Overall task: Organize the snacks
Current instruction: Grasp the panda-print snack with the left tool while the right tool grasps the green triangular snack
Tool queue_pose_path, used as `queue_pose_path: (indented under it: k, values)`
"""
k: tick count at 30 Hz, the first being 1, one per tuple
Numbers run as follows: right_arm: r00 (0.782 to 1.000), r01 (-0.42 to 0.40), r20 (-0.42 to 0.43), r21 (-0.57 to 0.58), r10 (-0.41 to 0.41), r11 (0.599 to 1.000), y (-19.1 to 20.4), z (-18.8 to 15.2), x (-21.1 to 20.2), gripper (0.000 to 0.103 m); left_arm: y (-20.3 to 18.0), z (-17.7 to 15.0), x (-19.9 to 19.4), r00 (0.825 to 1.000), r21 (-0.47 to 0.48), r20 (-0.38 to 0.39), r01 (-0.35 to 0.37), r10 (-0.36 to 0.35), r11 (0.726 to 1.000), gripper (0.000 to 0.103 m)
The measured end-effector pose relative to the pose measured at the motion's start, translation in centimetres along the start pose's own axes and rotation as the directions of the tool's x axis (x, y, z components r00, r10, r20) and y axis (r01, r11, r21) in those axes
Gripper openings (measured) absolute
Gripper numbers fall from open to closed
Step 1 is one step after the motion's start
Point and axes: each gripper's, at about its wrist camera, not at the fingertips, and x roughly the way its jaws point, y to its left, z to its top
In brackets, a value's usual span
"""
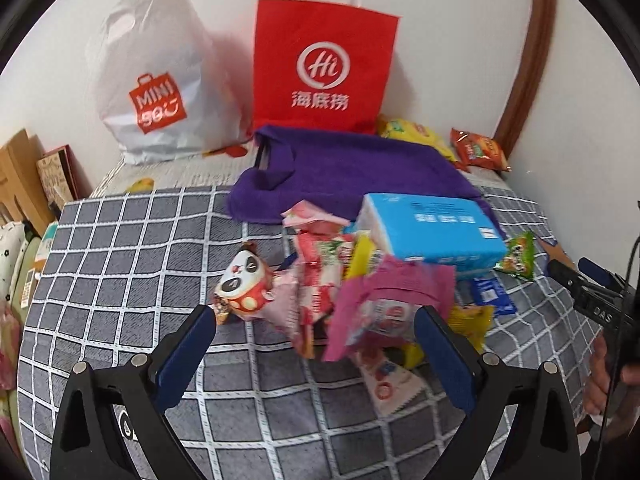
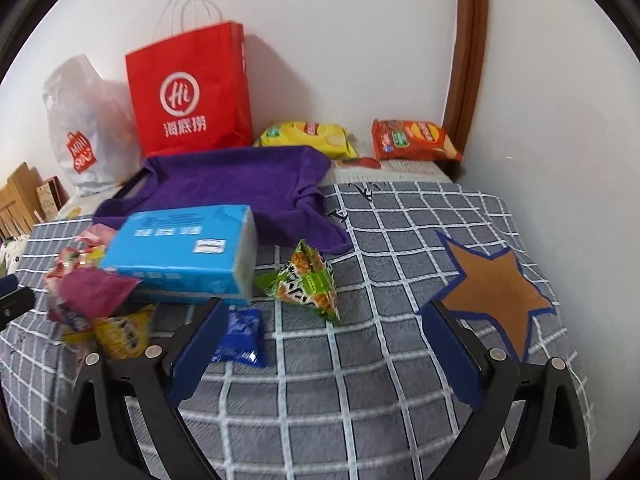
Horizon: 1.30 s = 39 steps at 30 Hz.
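Observation:
A heap of snack packets lies on a grey checked bedspread [image 1: 120, 240]. It holds a panda-faced packet [image 1: 242, 280], red and pink packets [image 1: 320, 264] and a magenta packet [image 1: 396, 288], under a blue tissue pack [image 1: 432, 228]. My left gripper [image 1: 316, 320] is open just short of the heap, the magenta packet reaching between its fingertips, nothing pinched. My right gripper [image 2: 324, 314] is open over bare cloth, a small blue packet [image 2: 240, 338] by its left finger and a green packet [image 2: 310, 280] just beyond. The tissue pack [image 2: 184, 252] lies to its left.
A purple cloth bag [image 1: 352, 168] lies flat behind the heap. A red paper bag [image 1: 320, 64] and a white plastic bag [image 1: 156, 80] stand against the wall. Yellow [image 2: 308, 136] and orange [image 2: 412, 140] chip bags lie at the back right. A brown star patch [image 2: 496, 284] marks the spread.

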Motion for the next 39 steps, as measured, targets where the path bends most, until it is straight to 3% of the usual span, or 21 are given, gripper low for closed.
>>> queue_pose_path:
  k: [13,20,25,31,35,39]
  values:
    - [0.997,-0.002,-0.078,-0.058,-0.003,0.998,0.5,1.1,7.6,0.089,2.8,0.9,1.7,0.999,-0.047,-0.024,-0.025,0.024,0.999,0.099]
    - [0.990,-0.020,-0.142,-0.081,0.008,0.997,1.1,-0.1,9.3,0.054,2.4,1.2,2.5,0.999,-0.054,-0.035,0.022,-0.024,0.998,0.099]
    - [0.995,-0.016,-0.102,-0.089,0.007,0.996,1.0,-0.4,7.9,0.049,2.6,1.6,2.7,1.000,-0.043,-0.027,-0.009,0.008,0.999,0.099]
    - [0.996,-0.027,-0.092,-0.077,0.020,0.997,0.5,-0.9,7.5,0.049,5.8,2.0,3.7,0.996,-0.134,-0.055,-0.070,0.063,0.989,0.098]
    - [0.994,-0.034,-0.106,-0.064,0.027,0.997,0.3,-0.9,7.9,0.049,7.0,2.0,5.2,0.995,-0.195,-0.089,-0.053,0.036,0.979,0.093]
    - [0.992,-0.016,-0.128,-0.096,0.004,0.995,1.0,-1.0,8.3,0.049,6.5,1.5,6.8,0.992,-0.204,-0.120,0.012,-0.037,0.979,0.090]
